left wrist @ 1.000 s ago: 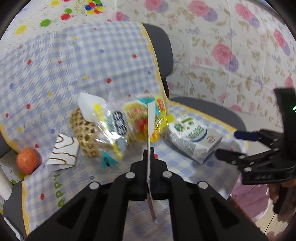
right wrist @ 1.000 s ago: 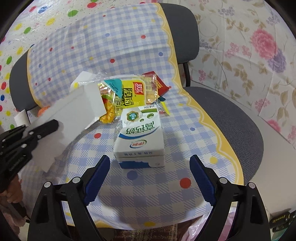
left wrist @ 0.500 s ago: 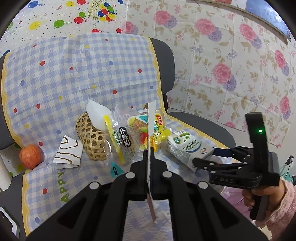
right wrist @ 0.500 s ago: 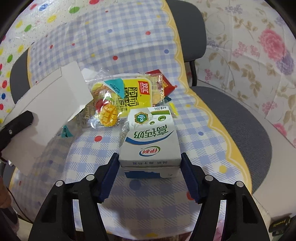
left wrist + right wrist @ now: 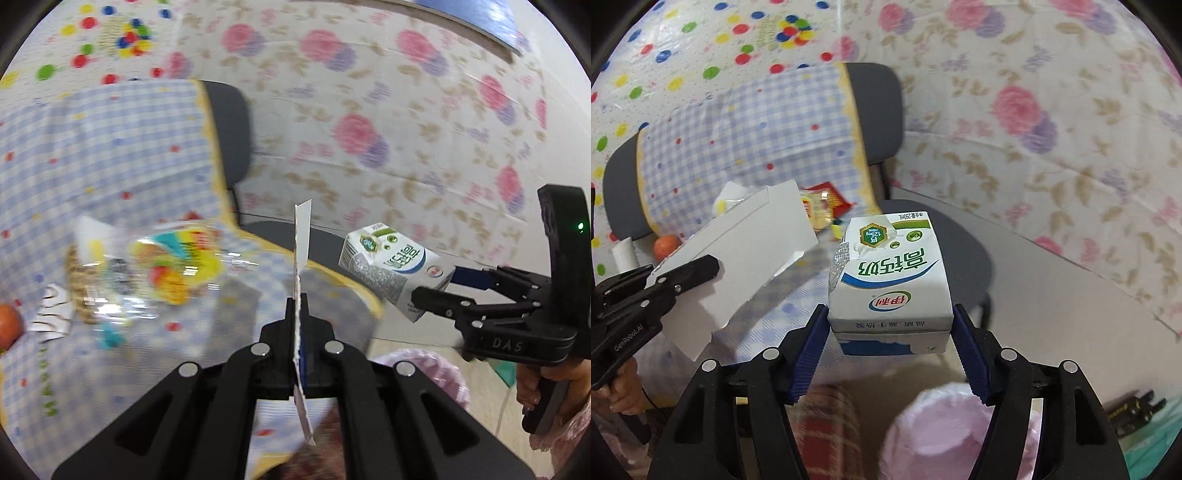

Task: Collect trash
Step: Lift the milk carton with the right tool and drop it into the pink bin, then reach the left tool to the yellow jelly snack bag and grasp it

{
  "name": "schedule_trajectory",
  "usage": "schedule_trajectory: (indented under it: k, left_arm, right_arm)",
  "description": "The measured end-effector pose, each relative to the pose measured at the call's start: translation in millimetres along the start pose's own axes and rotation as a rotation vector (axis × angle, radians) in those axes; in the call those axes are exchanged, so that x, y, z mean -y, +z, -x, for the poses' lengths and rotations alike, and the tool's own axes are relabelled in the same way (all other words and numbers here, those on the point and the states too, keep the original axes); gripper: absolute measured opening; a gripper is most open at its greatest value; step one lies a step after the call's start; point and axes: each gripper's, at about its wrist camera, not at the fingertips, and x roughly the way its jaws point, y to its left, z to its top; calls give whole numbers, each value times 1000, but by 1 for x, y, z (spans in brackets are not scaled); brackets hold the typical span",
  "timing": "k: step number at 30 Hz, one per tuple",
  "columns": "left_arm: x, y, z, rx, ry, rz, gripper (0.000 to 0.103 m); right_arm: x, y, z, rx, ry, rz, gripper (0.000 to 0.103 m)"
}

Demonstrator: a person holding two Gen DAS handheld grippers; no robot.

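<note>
While clamped crosswise, milk carton [image 5: 890, 280] points lengthwise away, toward chair [image 5: 875, 107].

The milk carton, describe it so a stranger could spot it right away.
Find the office chair draped in checked cloth. In front of it, the right tongs clamp a white milk carton. Unlike the left tongs' plain card, it is boxy, printed green and blue.

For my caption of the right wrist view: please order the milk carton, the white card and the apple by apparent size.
1. Milk carton and white card: look alike; both are near the camera, so unranked.
2. Apple: smallest, partly hidden.
</note>
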Motion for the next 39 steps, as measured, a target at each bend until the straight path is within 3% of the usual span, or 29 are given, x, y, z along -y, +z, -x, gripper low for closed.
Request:
schedule_trajectory:
  k: [11,16,17,19,20,21,25,27,33,39]
  left_arm:
    - [104,-22,-35,-83,-257,-144,0]
    - [126,-31,-62,-152,-301,-159,0]
    - [130,-33,-69,-170,-304,-160,1]
    - [132,-35,-78,-193,-306,-157,20]
    - [130,-36,-82,-202,-301,-148,42]
    - [128,-36,-82,-203,-296,-141,49]
    - [113,-31,-74,-197,-251,-128,49]
    - [102,-25,-65,-178,-193,-127,49]
    - [59,-7,-31,-116,-15,-87,49]
    - [6,3,1,-80,153,-6,49]
  right_arm:
    - [74,-58,66,-29,-224,-117,67]
    - [97,-82,62,-74,-253,-166,68]
    - [99,-87,59,-87,-254,-170,69]
    - [102,-95,50,-122,-263,-173,70]
    - [104,-99,46,-136,-274,-177,70]
    - [105,-101,46,-140,-271,-184,70]
    - [112,-95,52,-106,-262,-211,71]
    - [114,-86,58,-66,-235,-246,71]
    - [95,-49,61,30,-49,-266,71]
    - [57,-18,35,42,75,-219,71]
